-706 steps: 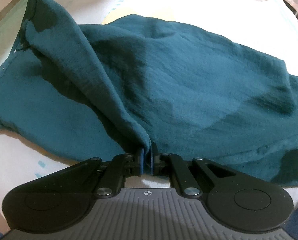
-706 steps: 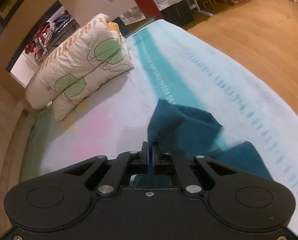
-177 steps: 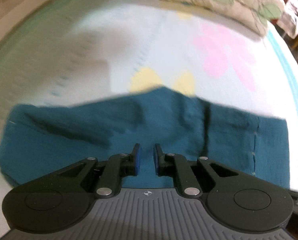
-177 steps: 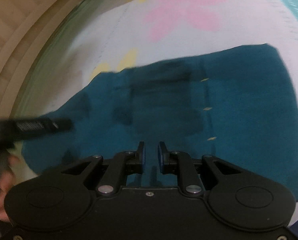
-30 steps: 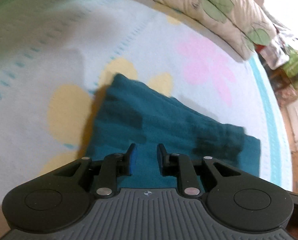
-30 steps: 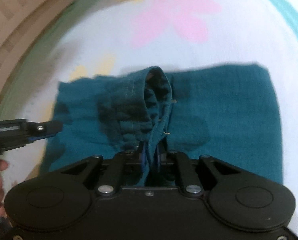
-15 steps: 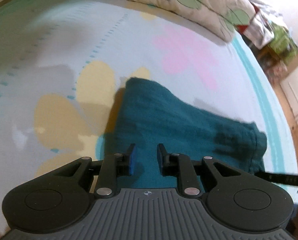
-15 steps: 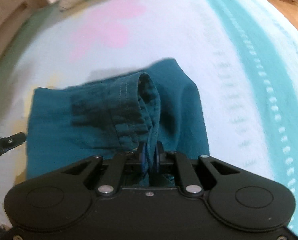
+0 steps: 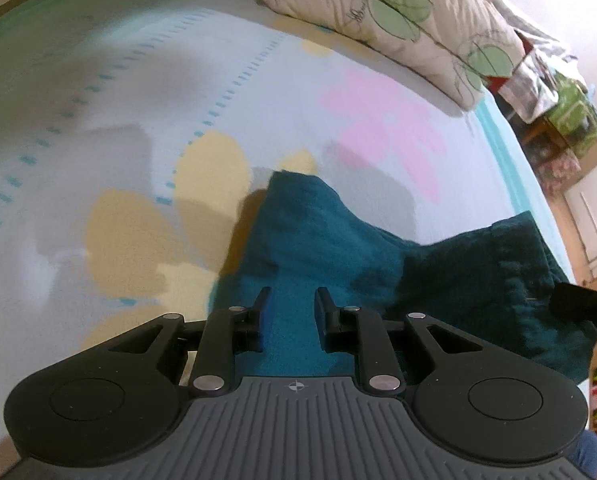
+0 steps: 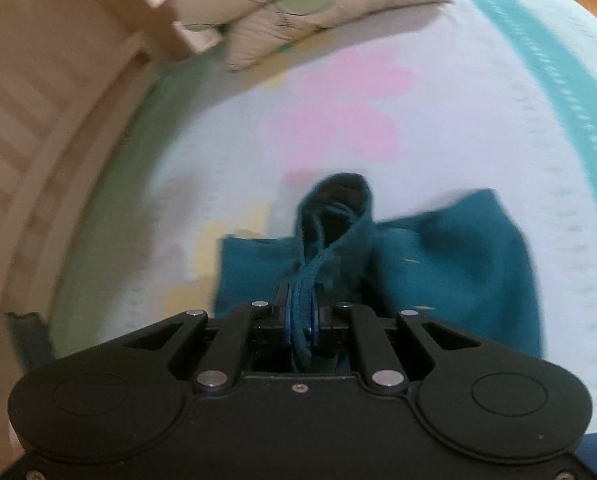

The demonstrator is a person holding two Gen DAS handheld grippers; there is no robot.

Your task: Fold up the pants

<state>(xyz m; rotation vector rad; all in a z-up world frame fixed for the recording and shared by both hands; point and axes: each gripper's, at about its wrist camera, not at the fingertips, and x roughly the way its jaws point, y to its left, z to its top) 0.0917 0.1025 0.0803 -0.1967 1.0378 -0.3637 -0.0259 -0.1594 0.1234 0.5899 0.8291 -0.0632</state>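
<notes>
The teal pants [image 9: 322, 236] lie part-folded on the bed, with the right end raised off the sheet [image 9: 510, 276]. My left gripper [image 9: 291, 300] hovers over the left part of the pants, open, with only flat cloth below it. In the right wrist view my right gripper [image 10: 301, 300] is shut on a bunched edge of the pants [image 10: 454, 248], which rises in a loop of hem [image 10: 338, 200] ahead of the fingers. The right gripper's dark tip [image 9: 582, 304] shows at the right edge of the left wrist view.
The bed sheet [image 9: 138, 92] is pale with yellow and pink flower prints and a teal stripe [image 10: 554, 64]. A leaf-print pillow [image 9: 394, 12] lies at the far end. A wooden bed frame [image 10: 38, 120] runs along the left. Clutter and boxes [image 9: 558, 96] stand beyond the bed.
My right gripper has lifted the gripped end of the pants up off the sheet, and the cloth now hangs bunched. My left gripper stays open over the left part.
</notes>
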